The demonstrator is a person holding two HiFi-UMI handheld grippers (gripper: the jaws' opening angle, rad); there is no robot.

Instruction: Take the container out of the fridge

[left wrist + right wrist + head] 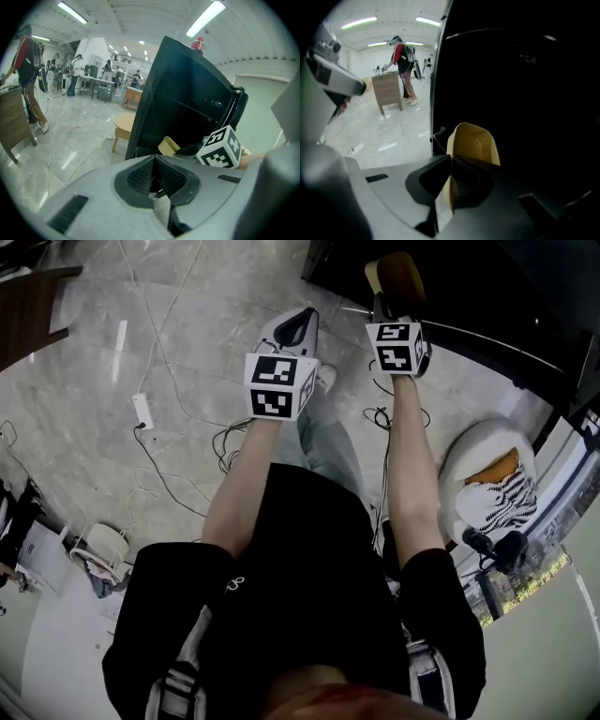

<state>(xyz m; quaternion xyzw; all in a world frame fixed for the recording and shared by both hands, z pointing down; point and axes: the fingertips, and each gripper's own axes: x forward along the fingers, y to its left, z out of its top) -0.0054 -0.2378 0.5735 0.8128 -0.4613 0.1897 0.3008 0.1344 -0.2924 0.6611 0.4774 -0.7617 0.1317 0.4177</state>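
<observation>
A tan open container [474,143] sticks up from between my right gripper's [451,161] jaws, which are shut on its rim, in front of the dark fridge interior [525,79]. From the head view the same container [397,276] shows at the fridge's lower edge ahead of the right gripper [396,307]. My left gripper [154,157] is shut with nothing in it and hangs left of the right one. In the left gripper view the container [167,145] sits beside the right gripper's marker cube [220,147] at the black fridge [183,98].
Cables and a white power strip [142,410] lie on the grey marble floor. A round wooden table [123,124] stands left of the fridge. A wooden cabinet [386,86] with a person beside it is farther off. A white bag [492,486] lies at the right.
</observation>
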